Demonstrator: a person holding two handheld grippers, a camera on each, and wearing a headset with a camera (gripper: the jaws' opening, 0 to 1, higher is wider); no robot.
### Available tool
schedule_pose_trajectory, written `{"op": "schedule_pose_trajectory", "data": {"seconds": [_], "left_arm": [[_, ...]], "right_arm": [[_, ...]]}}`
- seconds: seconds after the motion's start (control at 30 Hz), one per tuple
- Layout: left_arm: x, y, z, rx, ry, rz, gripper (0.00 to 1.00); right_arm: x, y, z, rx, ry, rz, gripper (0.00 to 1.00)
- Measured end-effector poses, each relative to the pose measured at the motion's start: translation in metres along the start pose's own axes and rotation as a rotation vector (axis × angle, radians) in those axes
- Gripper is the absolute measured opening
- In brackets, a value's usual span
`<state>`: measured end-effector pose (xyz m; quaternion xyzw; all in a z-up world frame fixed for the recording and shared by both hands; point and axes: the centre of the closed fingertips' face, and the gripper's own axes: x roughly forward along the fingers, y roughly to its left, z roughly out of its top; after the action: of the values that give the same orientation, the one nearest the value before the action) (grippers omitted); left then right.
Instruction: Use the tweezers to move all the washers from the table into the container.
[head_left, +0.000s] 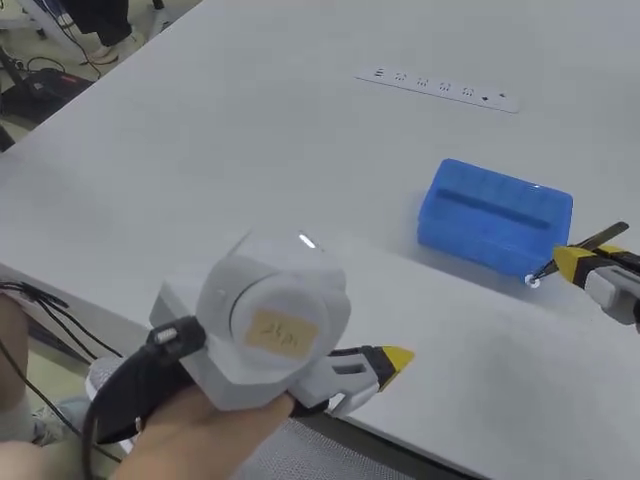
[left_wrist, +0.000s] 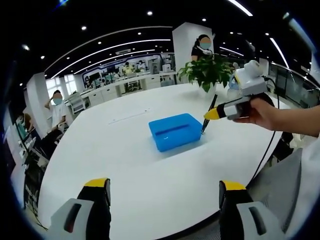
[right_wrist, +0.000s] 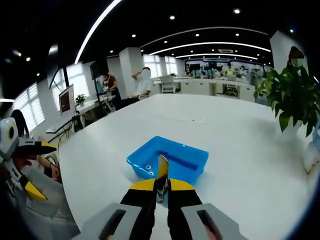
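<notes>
A blue container (head_left: 495, 215) stands on the white table (head_left: 250, 170); in the right gripper view the container (right_wrist: 175, 160) holds a couple of small washers (right_wrist: 146, 167). My right gripper (head_left: 572, 262) (right_wrist: 161, 186) is shut on the tweezers (head_left: 590, 245) (right_wrist: 162, 170). Their tips reach down at the container's near right corner, where a small shiny bit (head_left: 533, 283) shows; I cannot tell if it is a washer. My left gripper (head_left: 380, 368) (left_wrist: 163, 185) hovers open and empty over the table's near edge, well short of the container (left_wrist: 175, 131).
A white power strip (head_left: 440, 88) lies at the back of the table. A potted plant (left_wrist: 207, 70) stands beyond the container. People stand at desks far behind. Cables (head_left: 40, 300) hang off the table's left edge.
</notes>
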<state>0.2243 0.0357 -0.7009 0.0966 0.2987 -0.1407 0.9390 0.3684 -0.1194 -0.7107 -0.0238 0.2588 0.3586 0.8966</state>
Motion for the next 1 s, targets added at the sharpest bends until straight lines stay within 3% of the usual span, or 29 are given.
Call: {"op": "schedule_pose_trajectory", "data": {"seconds": [0.2,0.37,0.53,0.63,1.0], "left_arm": [[-0.002,0.002,-0.001,-0.002,0.0,0.007,0.91],[-0.002,0.002,-0.002,-0.004,0.0,0.008,0.91],[-0.002,0.003,-0.002,-0.008,0.001,0.01,0.91],[0.0,0.003,-0.003,-0.01,0.004,0.007,0.91],[0.002,0.006,-0.003,-0.007,0.011,0.004,0.91]], "right_arm": [[0.003,-0.007,0.021,0.028,-0.059,-0.003,0.04],[0.013,-0.014,0.026,0.03,-0.069,-0.018,0.04],[0.025,-0.022,0.02,0.009,-0.04,-0.038,0.04],[0.033,-0.025,0.008,-0.021,0.003,-0.049,0.04],[0.048,-0.024,-0.015,-0.07,0.076,-0.047,0.04]]}}
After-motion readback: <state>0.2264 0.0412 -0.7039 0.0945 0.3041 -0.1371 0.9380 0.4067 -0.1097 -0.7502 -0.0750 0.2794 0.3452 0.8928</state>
